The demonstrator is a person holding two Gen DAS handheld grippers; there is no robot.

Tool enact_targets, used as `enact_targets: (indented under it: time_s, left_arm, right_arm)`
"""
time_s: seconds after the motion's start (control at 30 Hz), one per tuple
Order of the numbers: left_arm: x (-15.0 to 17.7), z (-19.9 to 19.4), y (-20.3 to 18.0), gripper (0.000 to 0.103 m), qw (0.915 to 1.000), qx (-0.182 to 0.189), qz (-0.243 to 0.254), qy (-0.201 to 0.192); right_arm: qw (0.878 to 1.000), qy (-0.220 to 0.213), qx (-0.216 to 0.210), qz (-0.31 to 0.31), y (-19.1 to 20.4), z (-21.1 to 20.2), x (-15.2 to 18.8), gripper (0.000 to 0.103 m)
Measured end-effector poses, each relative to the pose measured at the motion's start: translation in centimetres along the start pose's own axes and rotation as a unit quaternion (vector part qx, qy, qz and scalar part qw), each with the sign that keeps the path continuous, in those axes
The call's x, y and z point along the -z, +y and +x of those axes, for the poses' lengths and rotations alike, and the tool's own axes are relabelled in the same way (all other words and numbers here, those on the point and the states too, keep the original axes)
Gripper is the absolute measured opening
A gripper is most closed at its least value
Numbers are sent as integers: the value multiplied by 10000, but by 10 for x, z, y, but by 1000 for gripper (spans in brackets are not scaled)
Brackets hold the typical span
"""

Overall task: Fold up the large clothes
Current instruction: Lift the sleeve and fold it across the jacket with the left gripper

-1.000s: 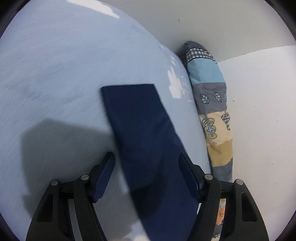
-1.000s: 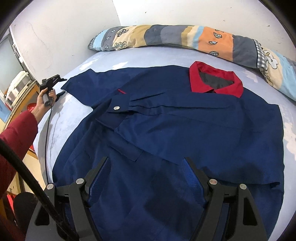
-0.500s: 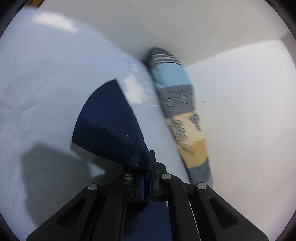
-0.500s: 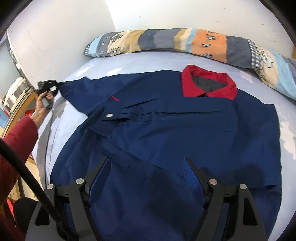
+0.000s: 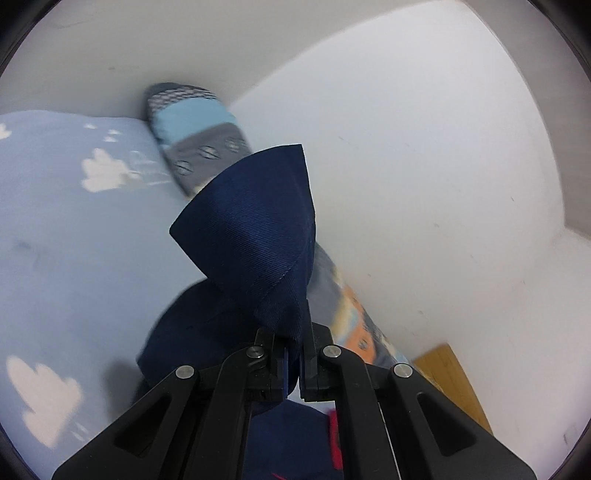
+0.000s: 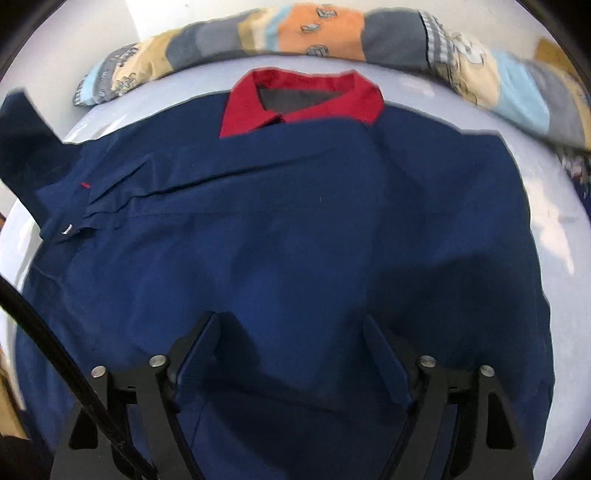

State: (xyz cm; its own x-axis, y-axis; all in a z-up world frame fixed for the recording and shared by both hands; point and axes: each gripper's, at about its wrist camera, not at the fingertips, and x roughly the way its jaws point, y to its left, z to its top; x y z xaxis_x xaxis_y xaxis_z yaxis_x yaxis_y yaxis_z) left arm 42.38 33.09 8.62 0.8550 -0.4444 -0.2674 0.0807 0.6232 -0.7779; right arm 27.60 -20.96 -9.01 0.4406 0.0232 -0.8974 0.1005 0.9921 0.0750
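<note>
The shirt (image 6: 295, 229) lies spread on the bed (image 5: 74, 229), red collar (image 6: 301, 101) far. It looks like soft, light twill, limp except at seams, so hems and cuffs give the surest hold. The left tongs (image 5: 293, 363) pinch its sleeve (image 5: 258, 236), lifted. The right tongs (image 6: 291, 354) hover wide over the near hem, empty.

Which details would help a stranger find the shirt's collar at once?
Start at the patchwork bolster along the bed's far edge. Just below it lies the navy shirt; the collar tops it, the only bright red patch on dark blue.
</note>
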Motion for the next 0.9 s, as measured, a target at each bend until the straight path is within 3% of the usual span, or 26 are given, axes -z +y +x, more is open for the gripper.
enact_targets:
  time_s: [0.07, 0.2, 0.47, 0.73, 0.9]
  left_arm:
    - [7, 2, -28, 3, 9998, 151, 141, 84]
    - [27, 3, -87, 3, 9974, 429, 498, 297]
    - [87, 23, -185, 3, 9869, 922, 1020, 841]
    - [195, 43, -259, 3, 9667, 1387, 1391, 1642]
    - [276, 71, -281, 3, 9543, 1352, 1564, 2161]
  right_arm:
    - [9999, 116, 9, 3, 1, -3, -4, 85]
    - [9960, -149, -612, 628, -17, -29, -7, 85]
    - [9878, -831, -534, 1206, -60, -88, -7, 85]
    - [9708, -1434, -351, 1891, -113, -140, 6, 85]
    - [9594, -1757, -115, 2202, -139, -166, 14, 85]
